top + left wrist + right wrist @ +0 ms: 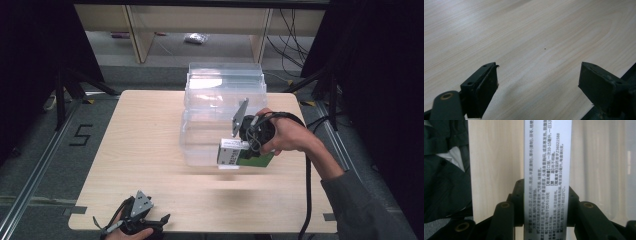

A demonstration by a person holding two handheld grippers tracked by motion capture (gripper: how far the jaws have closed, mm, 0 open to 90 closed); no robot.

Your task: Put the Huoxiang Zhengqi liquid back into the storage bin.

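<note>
Clear bin (223, 95) just behind held box (235, 153)

**Count of things on and around the worktop**

One wooden worktop (140, 150). One clear plastic storage bin (222, 105) standing on it. One small printed carton (235, 152), white and green, held up in front of the bin. Two handheld grippers: the left gripper (142, 215) at the near edge, the right gripper (250, 137) at the carton. Each gripper has two black fingers (482, 85). Two hands of one person are visible.
</note>
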